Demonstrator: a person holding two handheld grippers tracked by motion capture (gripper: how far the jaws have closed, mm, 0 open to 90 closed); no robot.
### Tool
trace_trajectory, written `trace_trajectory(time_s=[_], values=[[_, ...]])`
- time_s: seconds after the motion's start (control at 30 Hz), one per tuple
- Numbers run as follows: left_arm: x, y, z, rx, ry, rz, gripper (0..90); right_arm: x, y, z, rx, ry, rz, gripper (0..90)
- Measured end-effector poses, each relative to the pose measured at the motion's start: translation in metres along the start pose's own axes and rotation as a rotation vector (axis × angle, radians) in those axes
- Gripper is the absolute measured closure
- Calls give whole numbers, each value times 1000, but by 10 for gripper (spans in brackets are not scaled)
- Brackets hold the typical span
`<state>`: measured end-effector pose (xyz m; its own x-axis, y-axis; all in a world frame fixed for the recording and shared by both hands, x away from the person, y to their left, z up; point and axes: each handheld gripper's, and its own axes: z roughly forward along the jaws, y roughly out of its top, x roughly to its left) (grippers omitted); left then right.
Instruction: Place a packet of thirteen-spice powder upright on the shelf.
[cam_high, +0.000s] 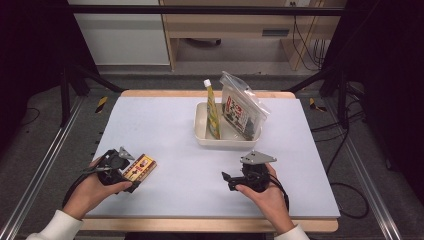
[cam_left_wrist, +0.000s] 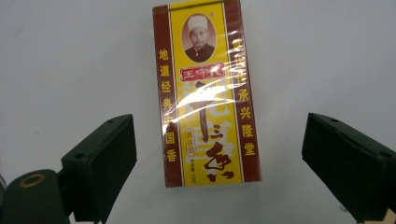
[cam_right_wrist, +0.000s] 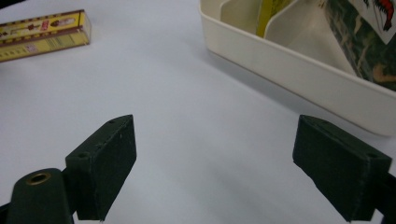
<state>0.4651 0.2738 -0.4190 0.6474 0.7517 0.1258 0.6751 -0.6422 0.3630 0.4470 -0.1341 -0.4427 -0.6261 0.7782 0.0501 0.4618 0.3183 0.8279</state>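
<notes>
A yellow and dark red box with printed characters lies flat on the white mat near the front left. My left gripper hovers right at it. In the left gripper view the box lies between the two black jaws, which stand wide apart on either side without touching it; that gripper is open. My right gripper rests low at the front right, jaws pointing left. It is open with bare mat between its jaws.
A cream divided tray sits at the back centre, holding an upright yellow pouch and a clear zip bag of dark packets. The tray wall is close ahead of the right gripper. Dark frame posts flank the table.
</notes>
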Motion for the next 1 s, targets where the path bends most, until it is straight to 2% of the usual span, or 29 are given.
trace_trajectory(time_s=[0.17,0.3,0.37,0.57,0.63,0.67,0.7,0.77,0.8,0.83,0.9,0.93,0.97,1.0], values=[[2,2,12,42,-4,-3,114,-2,-3,4,29,0,0,139],[6,0,20,65,-6,-18,171,-1,-4,6,37,9,-2,140],[7,-1,23,81,-16,-9,224,0,-4,7,41,16,0,140],[7,-3,27,90,-24,2,294,3,-4,8,44,21,-11,141],[7,-2,25,77,-17,-2,313,4,-2,6,28,21,-8,146],[5,-2,23,66,16,22,319,5,-1,6,21,23,-10,147],[3,-2,21,56,25,29,321,6,0,5,11,26,-13,149],[1,-1,18,14,27,31,324,10,3,5,0,35,-19,154],[1,-1,18,14,27,31,324,12,4,6,-3,41,-24,174],[-3,2,14,-27,29,59,324,14,6,7,-4,50,-24,206],[-6,4,12,-43,29,72,324,17,10,10,2,70,-35,223],[-13,10,8,-95,36,105,324,19,13,12,6,78,-35,233],[-13,10,8,-95,36,105,324,19,13,12,6,78,-35,233],[-17,13,7,-127,30,117,324,21,18,16,13,108,-19,258]])
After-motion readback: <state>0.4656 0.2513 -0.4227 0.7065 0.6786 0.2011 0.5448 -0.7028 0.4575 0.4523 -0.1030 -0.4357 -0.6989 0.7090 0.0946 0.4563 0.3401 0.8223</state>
